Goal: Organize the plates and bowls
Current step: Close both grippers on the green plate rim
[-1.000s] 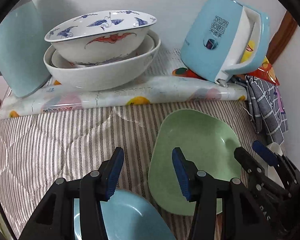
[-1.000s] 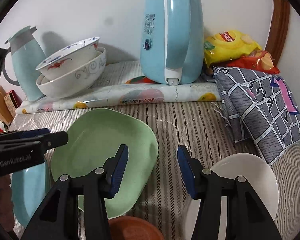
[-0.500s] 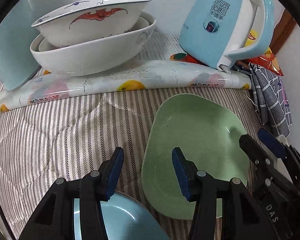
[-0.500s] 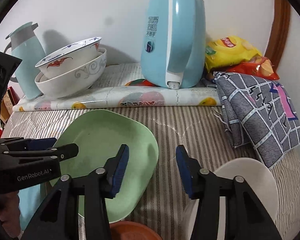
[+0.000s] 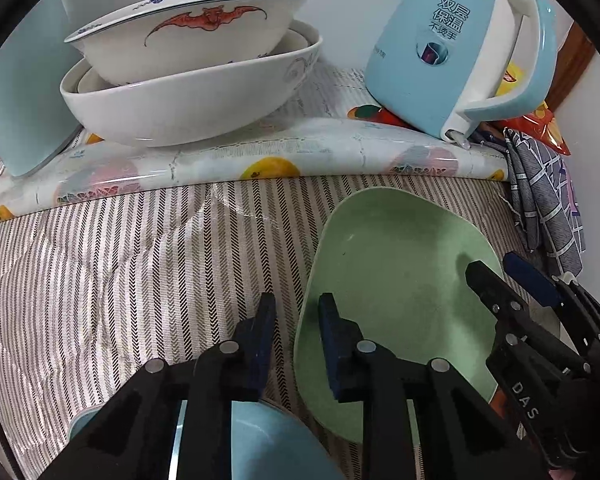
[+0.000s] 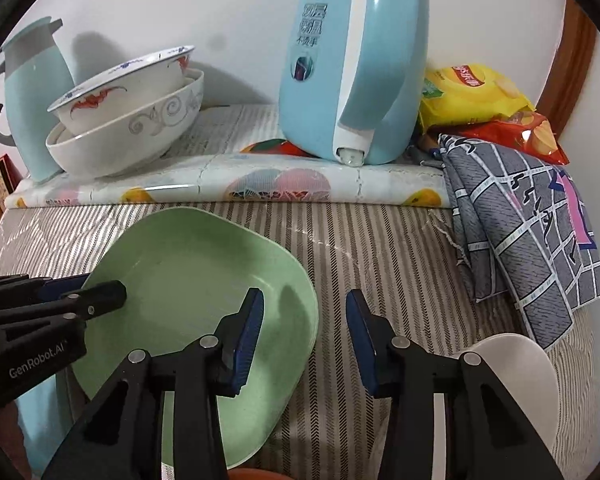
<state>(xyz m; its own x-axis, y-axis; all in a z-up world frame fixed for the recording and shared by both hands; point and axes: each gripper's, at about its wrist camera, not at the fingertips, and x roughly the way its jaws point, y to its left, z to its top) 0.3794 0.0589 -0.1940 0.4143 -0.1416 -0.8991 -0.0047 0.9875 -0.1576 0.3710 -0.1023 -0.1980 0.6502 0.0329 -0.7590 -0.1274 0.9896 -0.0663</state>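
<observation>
A green plate (image 5: 400, 272) lies on the striped cloth; it also shows in the right wrist view (image 6: 188, 280). My left gripper (image 5: 294, 314) straddles the plate's left rim, jaws narrowed but not visibly clamped. My right gripper (image 6: 304, 312) is open, straddling the plate's right rim. A blue plate (image 5: 276, 440) lies under the left gripper. A white plate (image 6: 516, 376) lies at the right. Stacked white bowls (image 5: 188, 80) sit on the raised ledge; the top one has a red bat.
A blue kettle (image 6: 352, 64) stands on the ledge, a pale blue jug (image 6: 36, 92) at far left. A grey checked cloth (image 6: 520, 220) and snack bags (image 6: 472, 92) lie at the right. An orange dish edge (image 6: 256, 474) shows at the bottom.
My left gripper moved forward and right to the green plate's left rim and its jaws narrowed. My right gripper shifted left so its left finger is over the plate.
</observation>
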